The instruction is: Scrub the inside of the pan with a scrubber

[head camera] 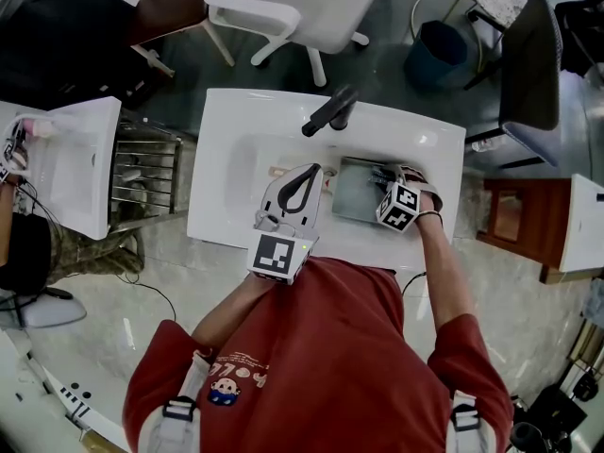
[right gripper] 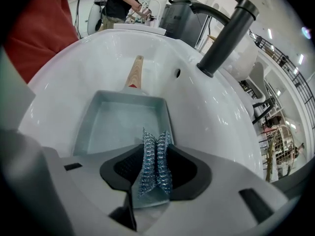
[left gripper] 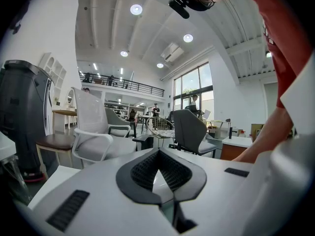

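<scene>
A square grey pan point(right gripper: 118, 124) lies in the white sink point(right gripper: 216, 117), its wooden handle point(right gripper: 136, 69) pointing toward the far wall. My right gripper point(right gripper: 155, 168) is shut on a steel-wool scrubber point(right gripper: 155, 161), held just above the pan's near rim. In the head view the right gripper point(head camera: 385, 176) hangs over the pan point(head camera: 357, 192). The left gripper point(head camera: 313, 170) sits over the sink left of the pan, near the handle point(head camera: 280, 171). In its own view the left gripper point(left gripper: 157, 154) points up at the room, shut and holding nothing.
A black faucet point(right gripper: 227, 31) rises at the sink's back, over the pan point(head camera: 330, 111). A white chair point(head camera: 302, 8), a blue bin point(head camera: 436, 50) and a wooden stool point(head camera: 510, 220) stand around. Another sink point(head camera: 80, 159) with a person at it is at the left.
</scene>
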A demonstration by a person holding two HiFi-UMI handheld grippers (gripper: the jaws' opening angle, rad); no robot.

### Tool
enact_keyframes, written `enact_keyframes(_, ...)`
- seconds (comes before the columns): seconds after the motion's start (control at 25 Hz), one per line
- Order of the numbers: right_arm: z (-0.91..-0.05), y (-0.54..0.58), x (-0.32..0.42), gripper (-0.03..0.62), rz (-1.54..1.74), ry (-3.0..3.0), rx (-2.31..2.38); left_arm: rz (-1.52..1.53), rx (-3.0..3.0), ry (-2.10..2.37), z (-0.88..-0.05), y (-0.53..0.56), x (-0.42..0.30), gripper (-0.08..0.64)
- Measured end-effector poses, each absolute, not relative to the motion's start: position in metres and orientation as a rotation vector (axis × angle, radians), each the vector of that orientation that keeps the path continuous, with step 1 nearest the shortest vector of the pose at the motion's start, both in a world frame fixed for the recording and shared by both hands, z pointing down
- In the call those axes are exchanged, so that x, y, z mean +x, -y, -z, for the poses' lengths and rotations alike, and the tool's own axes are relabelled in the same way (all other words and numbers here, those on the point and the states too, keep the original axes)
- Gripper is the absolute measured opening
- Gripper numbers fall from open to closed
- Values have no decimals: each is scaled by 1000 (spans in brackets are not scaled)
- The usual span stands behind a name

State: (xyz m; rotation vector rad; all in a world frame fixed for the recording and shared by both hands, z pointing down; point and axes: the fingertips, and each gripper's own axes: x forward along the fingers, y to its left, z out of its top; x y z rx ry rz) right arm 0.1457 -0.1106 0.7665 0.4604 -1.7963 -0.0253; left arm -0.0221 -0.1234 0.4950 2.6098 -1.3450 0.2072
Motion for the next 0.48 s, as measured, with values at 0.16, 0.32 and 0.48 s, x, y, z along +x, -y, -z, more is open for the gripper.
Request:
enact_keyframes(0.16,-752,107,140,160,-46,1821,446,-193,2592,1361,-494,123,-23,14)
enact_keyframes(0.32,-738,77,118,160,-179,1869,307,-177,2636,1387,-492,124,-23,14)
enact_keyframes(0.48,-738,50,102,160,-278,1877,211,-170,2671,1381,-492,122,-20,14)
